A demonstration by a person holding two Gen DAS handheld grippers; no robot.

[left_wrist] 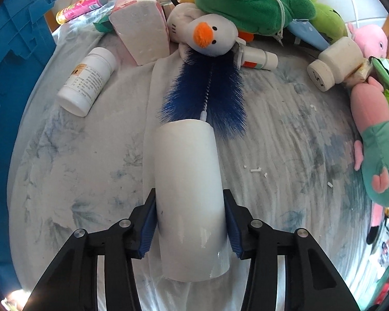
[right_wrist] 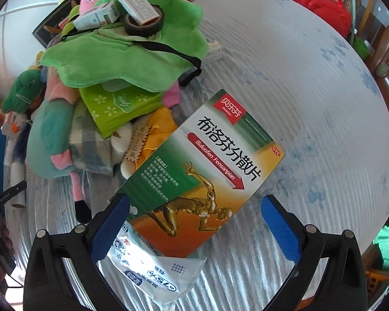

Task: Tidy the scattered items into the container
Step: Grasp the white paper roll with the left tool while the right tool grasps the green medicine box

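pale floral bedsheet (left_wrist: 77, 171) carries the clutter. blue crate (left_wrist: 15, 51) at left edge. left gripper (left_wrist: 189, 223) clamps white brush handle (left_wrist: 189, 194) between both pads. right gripper (right_wrist: 194, 223) spread wide, medicine box (right_wrist: 207, 165) lying between its fingers, ungripped.

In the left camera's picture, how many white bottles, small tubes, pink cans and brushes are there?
White bottles: 2, the labelled pill bottle and the squat bottle
Small tube: 1
Pink can: 1
Blue-bristled brush: 1, its white handle held in the left gripper
Total: 5
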